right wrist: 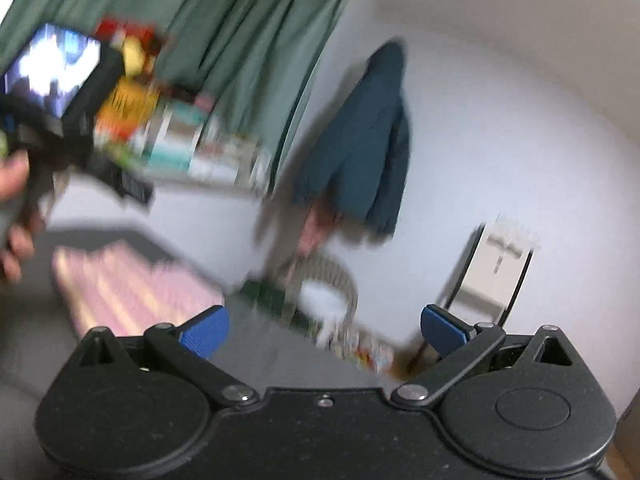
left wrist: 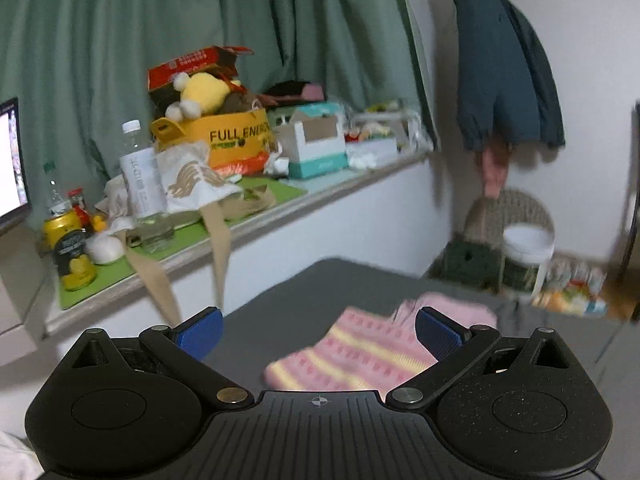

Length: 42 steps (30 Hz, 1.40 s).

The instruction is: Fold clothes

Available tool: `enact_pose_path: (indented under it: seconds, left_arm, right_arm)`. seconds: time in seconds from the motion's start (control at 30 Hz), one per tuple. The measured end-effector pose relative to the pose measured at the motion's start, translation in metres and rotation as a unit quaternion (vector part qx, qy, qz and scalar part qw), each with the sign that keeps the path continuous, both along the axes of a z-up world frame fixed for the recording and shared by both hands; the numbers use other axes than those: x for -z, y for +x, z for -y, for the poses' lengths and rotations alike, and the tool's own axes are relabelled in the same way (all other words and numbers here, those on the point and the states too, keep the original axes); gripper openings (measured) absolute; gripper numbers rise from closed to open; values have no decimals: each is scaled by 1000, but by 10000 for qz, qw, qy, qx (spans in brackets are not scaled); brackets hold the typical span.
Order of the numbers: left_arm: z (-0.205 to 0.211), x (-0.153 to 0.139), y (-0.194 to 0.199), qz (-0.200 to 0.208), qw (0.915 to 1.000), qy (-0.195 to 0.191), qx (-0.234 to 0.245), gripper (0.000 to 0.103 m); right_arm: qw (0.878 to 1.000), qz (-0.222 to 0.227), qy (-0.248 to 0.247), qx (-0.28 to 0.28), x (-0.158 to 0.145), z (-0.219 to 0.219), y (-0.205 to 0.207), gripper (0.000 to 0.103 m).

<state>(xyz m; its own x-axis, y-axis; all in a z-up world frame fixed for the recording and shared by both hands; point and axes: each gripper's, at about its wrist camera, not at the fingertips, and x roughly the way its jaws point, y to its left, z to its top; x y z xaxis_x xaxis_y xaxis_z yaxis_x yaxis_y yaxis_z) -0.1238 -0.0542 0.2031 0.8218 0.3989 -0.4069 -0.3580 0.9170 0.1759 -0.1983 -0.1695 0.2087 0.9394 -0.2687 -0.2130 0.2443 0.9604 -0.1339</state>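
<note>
Both tongs sit closest to the lenses, each spread wide with nothing between the blue pads. Past the left tongs (left wrist: pixel 318 334), a pink-and-yellow striped knitted garment (left wrist: pixel 360 354) lies bunched on the grey desk (left wrist: pixel 304 300), just beyond the pads and not touched by them.

Along the windowsill, going left to right in the left wrist view: a lit monitor edge (left wrist: pixel 10 168), a yellow drink can (left wrist: pixel 66 222) with a darker can (left wrist: pixel 74 260) in front, a clear water bottle (left wrist: pixel 142 182), a cream cloth bag (left wrist: pixel 192 184) with straps hanging over the sill, a yellow box (left wrist: pixel 236 140) holding a yellow plush toy (left wrist: pixel 200 94), and a teal-and-white box (left wrist: pixel 316 140). Green curtains (left wrist: pixel 200 20) hang behind them. Farther right a dark teal jacket (left wrist: pixel 504 68) hangs on the white wall, with a white-lidded jar (left wrist: pixel 528 256) below it.

The right wrist view is heavily blurred. At its left edge a person's hand (right wrist: pixel 14 220) grips the handle of the other device; the striped garment (right wrist: pixel 128 292) lies on the desk below it, well left of the right tongs (right wrist: pixel 324 332), which hang over the desk's edge.
</note>
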Motion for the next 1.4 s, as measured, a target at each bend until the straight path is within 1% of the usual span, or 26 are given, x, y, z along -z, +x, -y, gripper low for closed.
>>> enact_pose_path:
  seconds: [0.03,0.13,0.2,0.27,0.33,0.43,0.47,0.57,0.63,0.73,0.83,0.93,1.03,1.13,1.23,1.4]
  left_arm:
    - [1,2,-3,-91,9999,2,58,103]
    - [-4,8,-10,-315,9987,-285,286,103]
    - [-10,10,-15,-325,9971,-571,393,103]
    - [-15,11,-18,-312,9948,-852,454,103]
    - [-18,15,-17,-377,9941,-946,377,103]
    - [-18,21,-14,-609,9921,-1056,280,103]
    - [-18,22,-13,-683,9911,-1109,266,103]
    - [-21,29,-11,-876,9857,-1389,377,103]
    - [-17,32,-12,-924,9847,-1405,447,103]
    - [-6,37,-12,-973,9880,-1097,476,103]
    - [3,42,-7,-1088,9890,-843,540,103]
    - [8,48,-3,-1228,9871,-802,648,103]
    - [11,49,-2,-1328,9862,-726,673,103]
    - [15,49,-4,-1321,9859,-702,753,103]
    - [13,46,-5,-1267,9853,-801,818,103]
    - [12,49,-5,-1321,9848,-815,781,103]
  right_arm:
    - [10000,-85,-45,24,6,1,1,103]
    - [9992,-338,-180,97,25,6,3,103]
    - [9979,-649,26,-22,39,17,5,103]
    - [9931,-1119,280,-196,48,23,13,103]
    - [9849,-1575,612,-368,52,28,21,103]
    - [9652,-2270,1096,-693,59,29,29,103]
    - [9600,-2400,1200,-800,62,30,28,103]
    - [9602,-2422,1091,-869,66,28,17,103]
    - [9625,-2415,921,-821,68,25,13,103]
    - [9650,-2391,773,-743,73,23,7,103]
    - [9620,-2497,844,-718,76,28,6,103]
    - [9609,-2498,926,-754,77,31,5,103]
    - [9627,-2442,841,-803,77,30,2,103]
    - [9644,-2405,733,-818,78,28,-1,103]
    - [9639,-2421,704,-861,80,25,-3,103]
    - [9645,-2422,581,-880,83,20,-5,103]
